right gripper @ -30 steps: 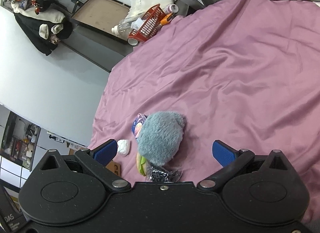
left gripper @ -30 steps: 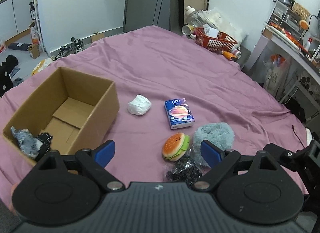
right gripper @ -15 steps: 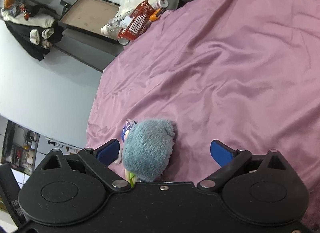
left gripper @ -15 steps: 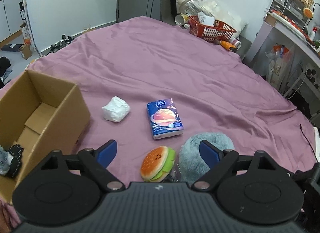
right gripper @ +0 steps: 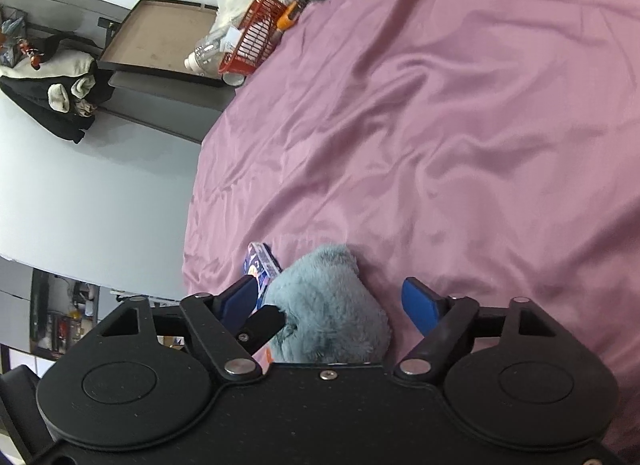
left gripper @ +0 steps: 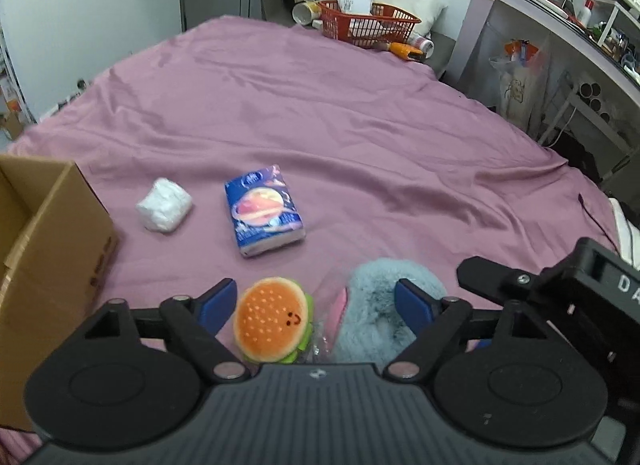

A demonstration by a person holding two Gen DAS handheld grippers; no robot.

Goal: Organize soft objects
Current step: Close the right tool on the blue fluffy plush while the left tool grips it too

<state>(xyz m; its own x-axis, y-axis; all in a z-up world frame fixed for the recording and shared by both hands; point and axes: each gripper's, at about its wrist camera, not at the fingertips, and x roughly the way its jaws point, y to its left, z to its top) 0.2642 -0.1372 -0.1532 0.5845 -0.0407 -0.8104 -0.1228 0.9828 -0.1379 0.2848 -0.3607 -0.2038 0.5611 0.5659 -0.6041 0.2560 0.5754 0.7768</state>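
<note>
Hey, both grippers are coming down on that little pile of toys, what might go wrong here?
1. The left gripper has open jaws around both the burger plush and part of the fluffy blue toy, so closing may pinch two things.
2. The right gripper is open over the same fluffy blue toy, and the grippers look crowded enough to collide.
3. Crinkly clear plastic between the toys could get caught.

Purple-sheeted bed (left gripper: 360, 113): box (left gripper: 44, 249), wad (left gripper: 164, 205), tissue pack (left gripper: 262, 211), burger plush (left gripper: 272, 319), furry plush (left gripper: 376, 305).

Red basket (left gripper: 370, 21) beyond the purple sheet (left gripper: 320, 113); cluttered desk (left gripper: 580, 17) at right.
</note>
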